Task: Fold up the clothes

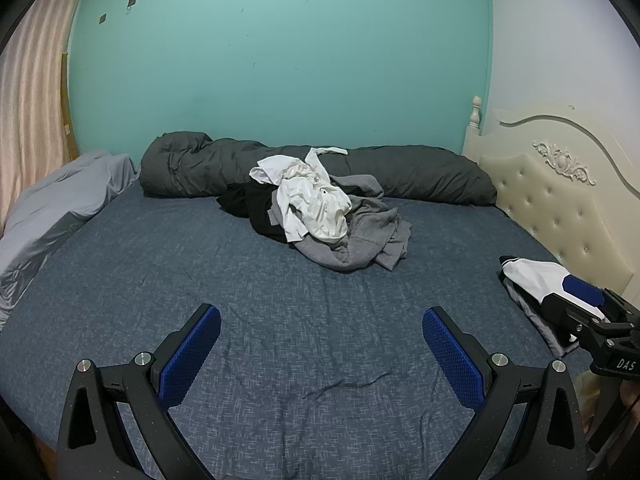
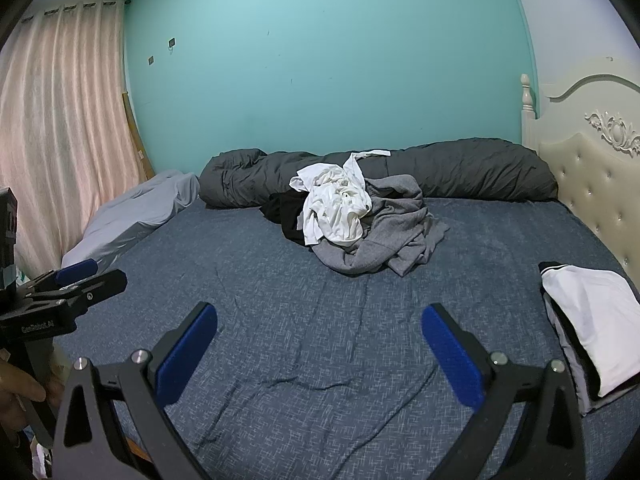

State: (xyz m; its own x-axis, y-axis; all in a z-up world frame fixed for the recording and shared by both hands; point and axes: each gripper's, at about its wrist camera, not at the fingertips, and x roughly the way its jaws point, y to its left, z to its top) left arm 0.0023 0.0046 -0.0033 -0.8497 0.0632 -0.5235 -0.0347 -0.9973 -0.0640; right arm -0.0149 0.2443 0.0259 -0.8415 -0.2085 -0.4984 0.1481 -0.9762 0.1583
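Left gripper (image 1: 321,330): jaws spread wide, blue pads (image 1: 188,360) facing each other over bare bedsheet (image 1: 280,320), nothing between them. Right gripper (image 2: 319,328): likewise spread wide and empty, poised above the same sheet.

Pile of unfolded clothes (image 1: 328,216): lies well ahead of both grippers, toward the far side of the bed, touching neither. A crumpled white garment (image 2: 336,208) sits on top, a black garment (image 2: 288,216) to its left, a grey garment (image 2: 384,236) beneath and to its right. The pile rests against a rolled dark grey duvet (image 1: 400,172) along the teal wall (image 1: 280,60).

Folded stack (image 2: 592,328): white piece uppermost, lying at the right edge of the bed near the cream headboard (image 2: 596,184), just to the right of the right gripper, apart from it.

A pale grey pillow (image 1: 52,208) lies at the left by the pink curtain (image 2: 60,120).
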